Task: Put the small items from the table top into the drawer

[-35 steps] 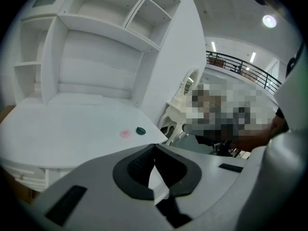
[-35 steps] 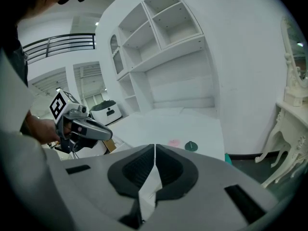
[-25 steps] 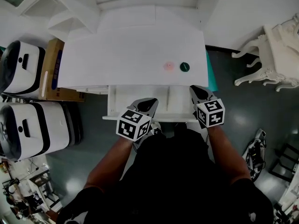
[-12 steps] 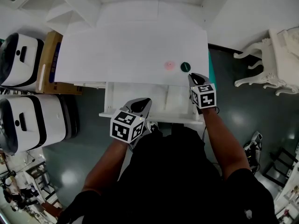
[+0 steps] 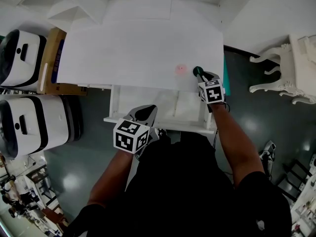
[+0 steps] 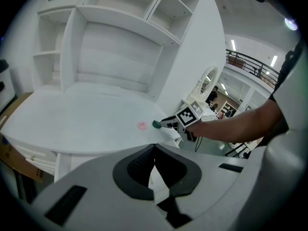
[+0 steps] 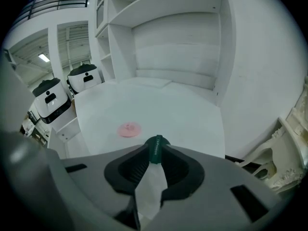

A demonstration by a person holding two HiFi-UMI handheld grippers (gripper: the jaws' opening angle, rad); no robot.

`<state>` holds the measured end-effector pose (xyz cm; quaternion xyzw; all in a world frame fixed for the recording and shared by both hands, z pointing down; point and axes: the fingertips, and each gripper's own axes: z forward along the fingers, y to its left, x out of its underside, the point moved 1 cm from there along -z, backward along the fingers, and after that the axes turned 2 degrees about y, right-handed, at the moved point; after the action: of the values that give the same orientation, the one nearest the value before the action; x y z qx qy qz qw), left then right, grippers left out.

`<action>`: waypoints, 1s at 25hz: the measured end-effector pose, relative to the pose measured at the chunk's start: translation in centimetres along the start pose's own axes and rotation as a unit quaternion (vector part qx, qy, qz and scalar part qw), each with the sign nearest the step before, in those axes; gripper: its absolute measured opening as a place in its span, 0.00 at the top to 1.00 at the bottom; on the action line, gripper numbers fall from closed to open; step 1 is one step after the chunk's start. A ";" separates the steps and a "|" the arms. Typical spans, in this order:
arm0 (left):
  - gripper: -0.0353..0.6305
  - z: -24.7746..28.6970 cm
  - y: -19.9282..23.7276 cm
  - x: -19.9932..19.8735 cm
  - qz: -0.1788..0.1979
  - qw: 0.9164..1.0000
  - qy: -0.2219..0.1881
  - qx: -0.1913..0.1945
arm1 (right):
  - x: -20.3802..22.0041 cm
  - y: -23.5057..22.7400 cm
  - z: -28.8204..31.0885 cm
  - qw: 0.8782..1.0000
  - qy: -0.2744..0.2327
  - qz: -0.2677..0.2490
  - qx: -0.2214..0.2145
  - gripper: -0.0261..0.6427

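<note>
A small round dark-green item point(image 5: 196, 70) lies near the right front edge of the white table top point(image 5: 128, 48), with a pink disc point(image 5: 180, 68) just left of it. My right gripper point(image 5: 200, 74) reaches over the open drawer point(image 5: 163, 105) and is shut on the green item point(image 7: 155, 150), which shows between its tips; the pink disc point(image 7: 128, 129) lies ahead on the left. My left gripper point(image 5: 144, 113) hangs at the drawer's front edge, shut and holding nothing point(image 6: 154, 148). From there I see the right gripper point(image 6: 168, 124) at the green item point(image 6: 156, 124) and the pink disc point(image 6: 142, 125).
White shelving point(image 5: 74, 4) rises behind the table. Two white-and-black machines point(image 5: 22, 63) point(image 5: 34, 127) and a cardboard box point(image 5: 49, 58) stand at the left. An ornate white chair point(image 5: 291, 68) stands on the dark floor at the right.
My right gripper has moved forward from the drawer's front right corner over the drawer to the green item. The left gripper drew back slightly toward the body.
</note>
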<state>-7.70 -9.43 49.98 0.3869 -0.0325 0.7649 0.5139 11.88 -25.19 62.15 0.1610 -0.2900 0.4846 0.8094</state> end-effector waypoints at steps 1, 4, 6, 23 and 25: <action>0.94 0.0 0.1 0.0 -0.002 1.000 0.000 -0.001 | 0.0 -0.1 0.4 1.000 0.005 -0.002 0.001 0.84; 0.94 0.0 0.4 0.1 -0.008 1.000 -0.001 -0.005 | 0.4 -0.2 1.4 1.000 0.024 -0.005 -0.001 0.84; 0.94 0.1 0.6 0.1 -0.011 1.000 -0.001 -0.005 | 0.6 -0.3 1.8 0.999 0.034 -0.002 0.000 0.84; 0.94 0.2 0.1 -0.2 0.001 1.000 -0.004 0.008 | 0.5 -0.1 1.5 0.998 0.032 0.044 -0.025 0.91; 0.94 0.1 0.1 -0.1 0.002 1.000 -0.003 0.008 | 0.2 0.1 1.1 0.998 0.027 0.042 -0.028 0.91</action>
<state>-7.78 -9.60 50.01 0.3927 -0.0288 0.7654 0.5090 11.55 -25.62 63.18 0.1128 -0.2884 0.5136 0.8002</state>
